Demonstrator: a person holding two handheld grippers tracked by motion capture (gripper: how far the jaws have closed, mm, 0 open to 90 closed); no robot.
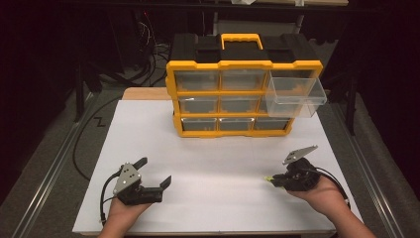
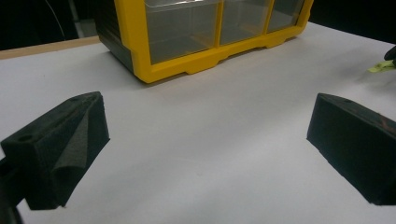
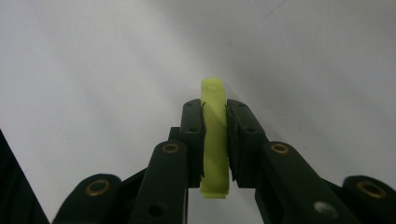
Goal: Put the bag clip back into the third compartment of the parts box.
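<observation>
1. High view: right gripper (image 1: 274, 181) pinches a small yellow-green piece (image 1: 268, 179) low over the bench (image 1: 213, 163), well in front of the organiser (image 1: 242, 99); its pulled-out drawer (image 1: 295, 97) is nearer this hand.
2. Left gripper view: left gripper (image 2: 205, 149) gapes wide, empty, facing the organiser.
3. Right gripper view: the piece, possibly plastic, lies lengthwise between the jaws.

yellow drawer cabinet (image 1: 233, 96) stands on the white board (image 1: 208, 163); one clear drawer (image 1: 295, 96) pulled out

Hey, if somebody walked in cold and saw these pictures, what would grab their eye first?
Probably the yellow drawer cabinet at the far side of the white table, with one clear drawer pulled out at its upper right. Next, the right gripper clamped on a small lime-green piece near the table's right edge, while the left gripper sits open at the near left.
</observation>
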